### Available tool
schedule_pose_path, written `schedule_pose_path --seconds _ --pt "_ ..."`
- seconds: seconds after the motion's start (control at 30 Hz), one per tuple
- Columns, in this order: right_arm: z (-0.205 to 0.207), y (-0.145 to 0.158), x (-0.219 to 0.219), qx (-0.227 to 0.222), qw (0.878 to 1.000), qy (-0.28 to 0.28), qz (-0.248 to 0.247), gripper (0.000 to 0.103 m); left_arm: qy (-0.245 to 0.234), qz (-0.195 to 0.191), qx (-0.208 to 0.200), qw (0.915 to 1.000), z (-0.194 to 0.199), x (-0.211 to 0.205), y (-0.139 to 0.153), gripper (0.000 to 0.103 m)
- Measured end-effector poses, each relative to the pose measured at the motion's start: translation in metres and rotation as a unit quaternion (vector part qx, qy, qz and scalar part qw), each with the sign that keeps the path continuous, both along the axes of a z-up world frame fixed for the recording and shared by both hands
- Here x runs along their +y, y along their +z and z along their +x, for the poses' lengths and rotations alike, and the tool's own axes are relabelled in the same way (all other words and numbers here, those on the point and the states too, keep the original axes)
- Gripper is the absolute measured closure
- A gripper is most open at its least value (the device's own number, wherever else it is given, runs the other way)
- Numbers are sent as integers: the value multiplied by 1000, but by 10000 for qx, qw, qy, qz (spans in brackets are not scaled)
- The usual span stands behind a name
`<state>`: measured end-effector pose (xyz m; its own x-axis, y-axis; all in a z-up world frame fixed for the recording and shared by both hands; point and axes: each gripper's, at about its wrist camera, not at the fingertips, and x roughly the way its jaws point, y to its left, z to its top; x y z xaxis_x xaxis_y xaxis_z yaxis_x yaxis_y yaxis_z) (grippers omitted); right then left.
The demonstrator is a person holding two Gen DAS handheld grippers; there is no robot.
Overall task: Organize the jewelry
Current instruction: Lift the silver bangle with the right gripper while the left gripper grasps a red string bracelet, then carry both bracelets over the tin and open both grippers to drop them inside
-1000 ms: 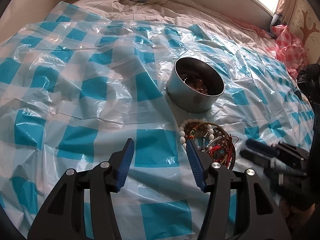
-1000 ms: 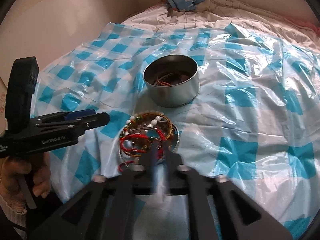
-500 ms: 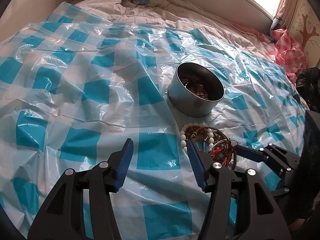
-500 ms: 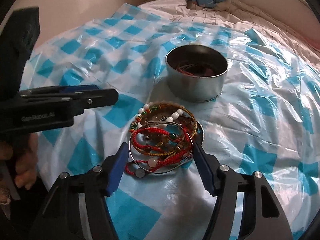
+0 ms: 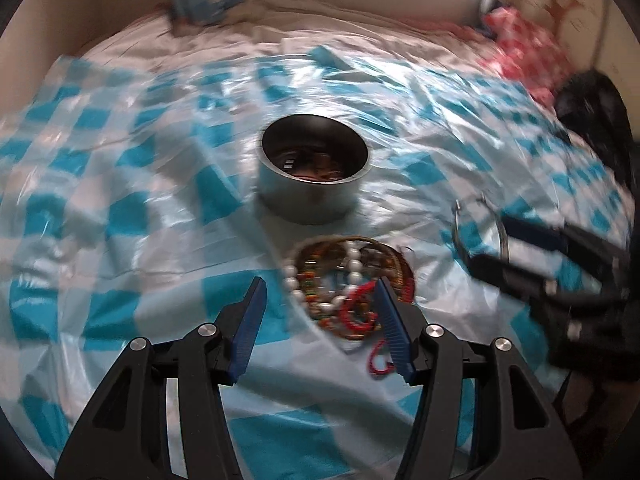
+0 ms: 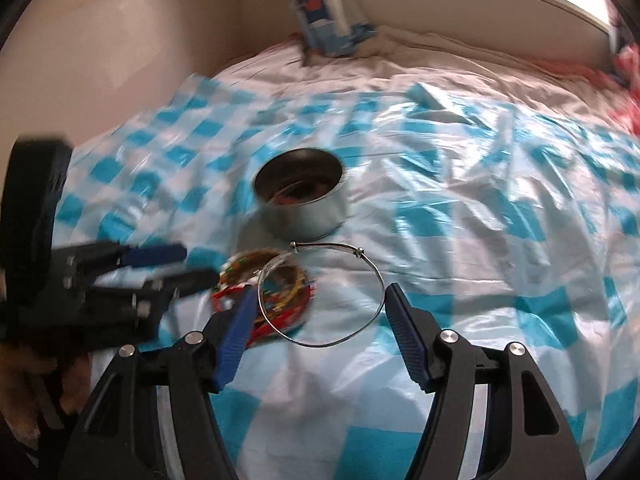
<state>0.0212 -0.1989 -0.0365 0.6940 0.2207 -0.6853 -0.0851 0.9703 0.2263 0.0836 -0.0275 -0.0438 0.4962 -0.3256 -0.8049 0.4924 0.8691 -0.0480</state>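
A heap of bead and red cord bracelets (image 5: 340, 276) (image 6: 248, 264) lies on the checked sheet in front of a round metal tin (image 5: 308, 196) (image 6: 304, 220) with more jewelry inside. My right gripper (image 6: 320, 291) (image 5: 490, 242) is shut on a thin silver bangle (image 6: 328, 245) (image 5: 456, 228), which spans from pad to pad and hangs above the sheet, just right of the heap. My left gripper (image 5: 320, 284) (image 6: 196, 264) stands open over the near side of the heap, with nothing gripped. Both views are blurred.
A blue-and-white checked plastic sheet (image 5: 160, 312) covers the bed. A blue and white carton (image 6: 316, 8) stands at the far edge by the wall. Red-checked cloth (image 5: 528, 52) and a dark bundle (image 5: 592, 112) lie at the far right. A hand (image 6: 24, 364) holds the left gripper.
The right gripper closed on the silver bangle and lifted it off the heap, up and to the right. The left gripper swung over, so the heap now sits between its fingers.
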Motion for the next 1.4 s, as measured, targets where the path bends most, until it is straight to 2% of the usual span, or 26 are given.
schedule_pose_path --seconds 0.03,0.1,0.17,0.2,0.23,0.33,0.53,0.67,0.77,1.13,1.4 --pt "0 0 -5 -8 10000 -62 69 39 -84 83 -40 9999 -1 -5 -2 50" --pt "1 0 -11 -11 9997 -133 181 39 -208 223 -102 9995 -4 -13 -4 57" --pt "3 -1 -13 7 9996 -140 235 39 -299 350 -55 9989 -3 -18 -9 76" --pt "4 -1 -12 10 9996 -130 233 39 -336 438 -18 9985 -2 -21 -13 80" --pt "4 -1 -11 14 9997 -117 230 39 -398 553 73 9976 -2 -24 -18 91" --pt "4 -2 -9 30 9998 -66 208 39 -456 600 95 9971 -4 -25 -19 96" --pt "4 -3 -5 40 9999 -18 156 39 -317 -225 298 9988 2 -7 -5 97" --pt "5 -4 -2 76 9999 23 124 39 -238 -973 356 9943 6 9 9 97" --pt "5 -5 0 87 9999 55 91 39 -163 -1266 333 9913 9 16 16 97" --pt "17 0 4 -81 9999 136 -52 39 136 -1594 47 9871 31 21 30 97" --pt "38 7 6 -223 9995 222 -78 39 334 -1847 97 9822 59 18 32 97"
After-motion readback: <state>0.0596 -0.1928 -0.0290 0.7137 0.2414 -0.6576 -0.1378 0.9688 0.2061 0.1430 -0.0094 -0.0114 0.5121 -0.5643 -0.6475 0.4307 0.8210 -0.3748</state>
